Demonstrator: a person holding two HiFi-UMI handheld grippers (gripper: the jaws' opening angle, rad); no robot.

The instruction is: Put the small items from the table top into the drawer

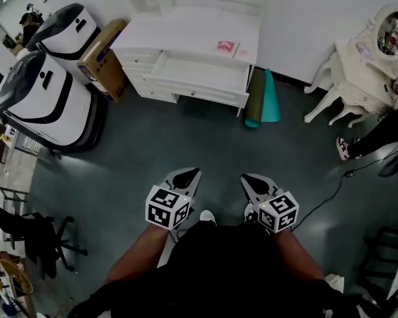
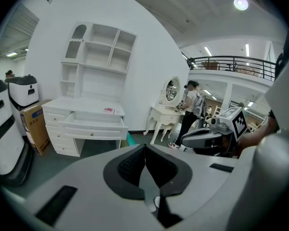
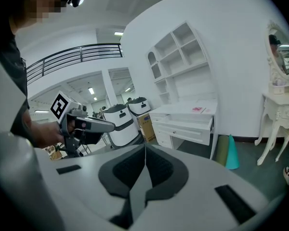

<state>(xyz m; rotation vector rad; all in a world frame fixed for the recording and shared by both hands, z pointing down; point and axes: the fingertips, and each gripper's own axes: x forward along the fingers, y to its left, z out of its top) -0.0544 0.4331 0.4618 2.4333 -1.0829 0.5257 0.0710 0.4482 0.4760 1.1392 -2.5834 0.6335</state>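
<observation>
The left gripper (image 1: 189, 172) and right gripper (image 1: 249, 177) hang side by side over bare dark floor, each with fingers pressed together on nothing. At 12 o'clock, well apart, stands the white worktop (image 1: 186, 38). Its long drawer (image 1: 199, 68) is pulled open towards the person. A flat pink item (image 1: 227, 47) lies at the worktop's 3 o'clock end; its print is too small to read. Rolled mats (image 1: 255, 98) lean by the desk's right leg.
</observation>
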